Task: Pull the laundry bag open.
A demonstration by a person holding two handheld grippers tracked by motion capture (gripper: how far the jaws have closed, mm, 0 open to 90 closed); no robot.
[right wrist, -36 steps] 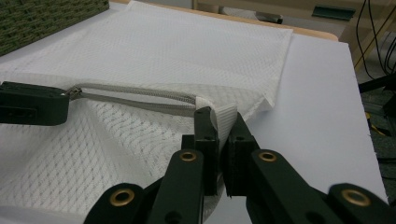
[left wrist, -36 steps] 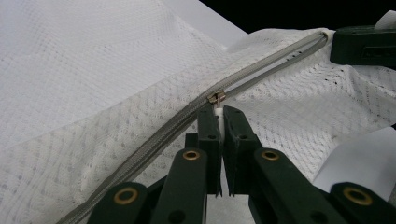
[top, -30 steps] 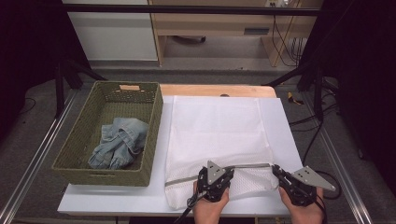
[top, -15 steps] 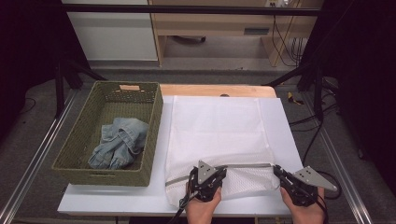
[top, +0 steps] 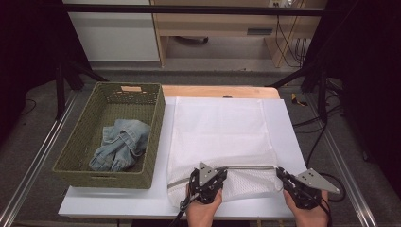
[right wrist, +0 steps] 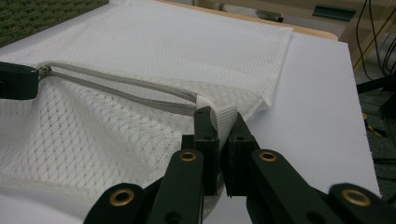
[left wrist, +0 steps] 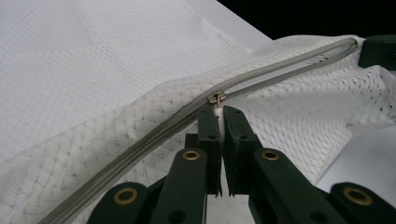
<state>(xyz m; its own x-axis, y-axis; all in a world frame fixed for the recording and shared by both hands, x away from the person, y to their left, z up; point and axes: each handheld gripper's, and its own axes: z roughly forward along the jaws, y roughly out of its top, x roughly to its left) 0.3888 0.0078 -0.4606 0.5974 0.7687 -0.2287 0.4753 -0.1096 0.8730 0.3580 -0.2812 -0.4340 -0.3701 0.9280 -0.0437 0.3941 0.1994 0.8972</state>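
The white mesh bag lies flat on the white table beside the basket. The left gripper pinches its zipper pull; the right gripper clamps the bag's corner tab

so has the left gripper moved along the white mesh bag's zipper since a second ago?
Yes. The left gripper, shut on the zipper pull, has slid left, toward the green woven basket, away from the right gripper.

Likely a lab, black stand legs, floor cables, aluminium-framed white table
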